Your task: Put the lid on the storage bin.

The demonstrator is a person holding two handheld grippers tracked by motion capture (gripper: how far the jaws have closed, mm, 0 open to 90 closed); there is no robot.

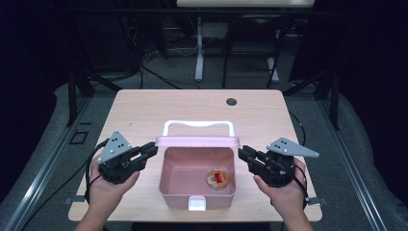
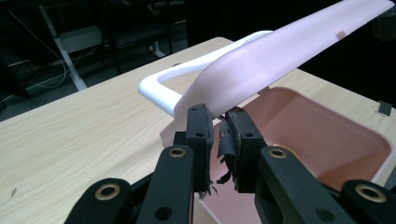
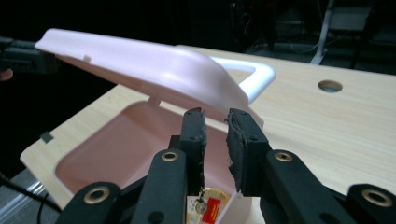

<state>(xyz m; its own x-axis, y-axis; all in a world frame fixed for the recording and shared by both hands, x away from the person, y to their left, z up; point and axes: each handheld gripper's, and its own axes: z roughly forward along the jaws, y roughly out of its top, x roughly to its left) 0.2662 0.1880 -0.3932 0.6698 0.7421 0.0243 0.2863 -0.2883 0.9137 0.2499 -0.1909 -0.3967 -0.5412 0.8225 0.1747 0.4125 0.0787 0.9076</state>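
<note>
A pink box point(image 1: 166, 185) stands at the table's near middle, and its pink lid point(image 1: 197, 141) is raised at a slant over the back edge. The lid's white handle point(image 1: 198, 124) points away from me. A round gold item with a red patch point(image 1: 217, 178) lies on the box floor. My left gripper point(image 1: 152, 150) is at the lid's left end, its jaws closed narrowly on the lid corner point(image 2: 210, 100). My right gripper point(image 1: 241, 152) is at the right end, its jaws pinched on that lid corner point(image 3: 219, 98). The gold item point(image 3: 210, 206) peeks below the right jaws.
The light wooden table point(image 1: 144, 108) has a round cable hole point(image 1: 231, 101) at the back. A white latch point(image 1: 196, 204) sits on the box's front wall. Desk legs and cables stand on the floor beyond the table.
</note>
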